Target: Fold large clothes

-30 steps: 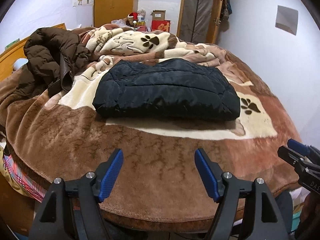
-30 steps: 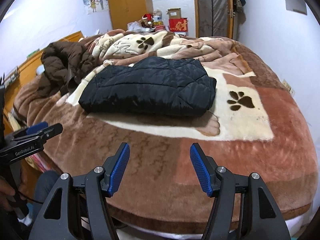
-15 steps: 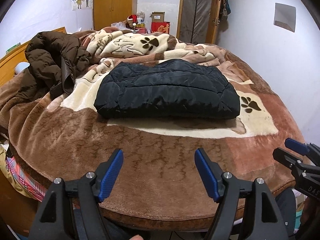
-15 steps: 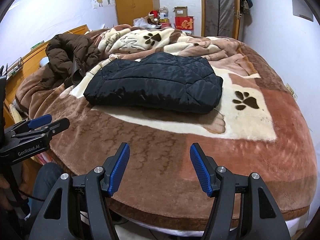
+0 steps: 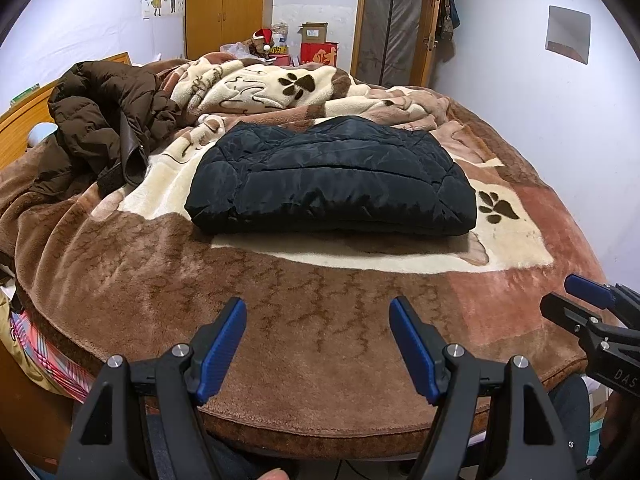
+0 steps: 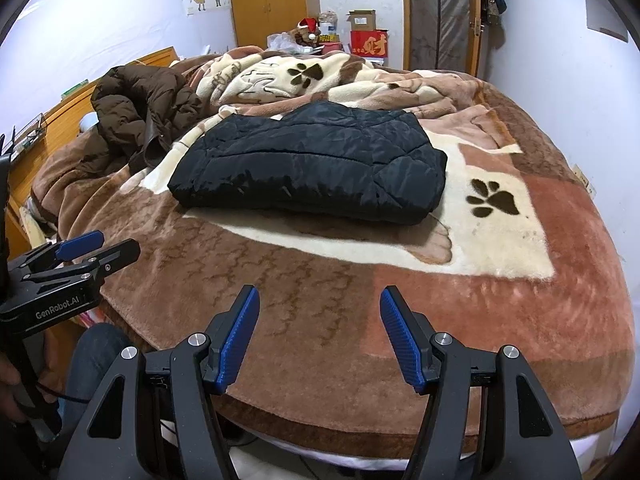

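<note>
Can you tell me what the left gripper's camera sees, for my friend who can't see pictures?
A folded black quilted jacket lies on a brown paw-print blanket covering a bed. A crumpled brown coat sits to its left. The open left gripper hangs over the blanket's near edge, holding nothing.

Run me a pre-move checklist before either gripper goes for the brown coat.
1. Black jacket folded into a compact bundle, lying flat on the blanket: ok.
2. Left gripper open and empty: ok.
3. Right gripper open and empty: ok.
4. Both grippers clear of the black jacket, at the near edge of the bed: ok.
5. Brown coat spread flat for folding: not ok, it sits crumpled in a heap at the far left.
6. Brown coat free of the bunched blanket beside it: cannot tell.
</note>
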`<action>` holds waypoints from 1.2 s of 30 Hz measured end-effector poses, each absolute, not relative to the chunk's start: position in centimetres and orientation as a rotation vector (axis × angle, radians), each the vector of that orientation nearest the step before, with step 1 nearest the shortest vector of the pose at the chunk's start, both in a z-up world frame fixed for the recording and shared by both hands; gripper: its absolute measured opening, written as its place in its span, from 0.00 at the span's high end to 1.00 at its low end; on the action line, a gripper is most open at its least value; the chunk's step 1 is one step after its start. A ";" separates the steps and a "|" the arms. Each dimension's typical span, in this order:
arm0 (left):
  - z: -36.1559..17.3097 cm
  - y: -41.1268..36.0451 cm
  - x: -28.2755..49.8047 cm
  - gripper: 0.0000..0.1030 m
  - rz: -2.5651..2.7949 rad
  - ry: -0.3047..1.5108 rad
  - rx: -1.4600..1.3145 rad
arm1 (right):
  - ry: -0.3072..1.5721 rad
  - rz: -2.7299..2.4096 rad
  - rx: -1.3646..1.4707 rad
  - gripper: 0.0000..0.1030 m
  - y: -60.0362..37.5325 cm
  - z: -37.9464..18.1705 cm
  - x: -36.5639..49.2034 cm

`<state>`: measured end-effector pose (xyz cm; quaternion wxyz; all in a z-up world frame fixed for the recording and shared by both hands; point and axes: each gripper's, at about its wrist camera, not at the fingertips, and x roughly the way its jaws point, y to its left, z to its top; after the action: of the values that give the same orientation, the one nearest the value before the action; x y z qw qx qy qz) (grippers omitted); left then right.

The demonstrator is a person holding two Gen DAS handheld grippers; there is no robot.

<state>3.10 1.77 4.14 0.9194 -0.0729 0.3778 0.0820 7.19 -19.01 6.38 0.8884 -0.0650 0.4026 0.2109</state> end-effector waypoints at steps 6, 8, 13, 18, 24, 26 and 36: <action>4.1 1.7 3.0 0.27 0.171 0.778 -0.149 | 0.837 0.437 -0.135 0.39 -19.0 6.3 7.2; 4.1 1.7 2.9 0.27 0.173 0.777 -0.146 | 0.836 0.439 -0.135 0.39 -19.0 6.3 7.2; 4.1 1.4 2.9 0.27 0.174 0.780 -0.148 | 0.836 0.438 -0.136 0.39 -19.0 6.4 7.3; 4.1 1.3 2.9 0.27 0.174 0.780 -0.152 | 0.839 0.441 -0.135 0.39 -19.0 6.3 7.2; 3.9 1.6 2.8 0.27 0.166 0.781 -0.158 | 0.845 0.441 -0.133 0.39 -18.9 6.0 7.1; 3.9 1.5 2.8 0.27 0.164 0.780 -0.161 | 0.843 0.440 -0.135 0.39 -18.9 6.0 7.1; 3.8 1.6 2.6 0.27 0.159 0.779 -0.160 | 0.845 0.440 -0.134 0.39 -18.9 6.0 7.1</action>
<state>2.62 1.64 3.84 0.9188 -0.0780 0.3791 0.0776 7.13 -18.92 6.02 0.8866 -0.0643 0.4062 0.2118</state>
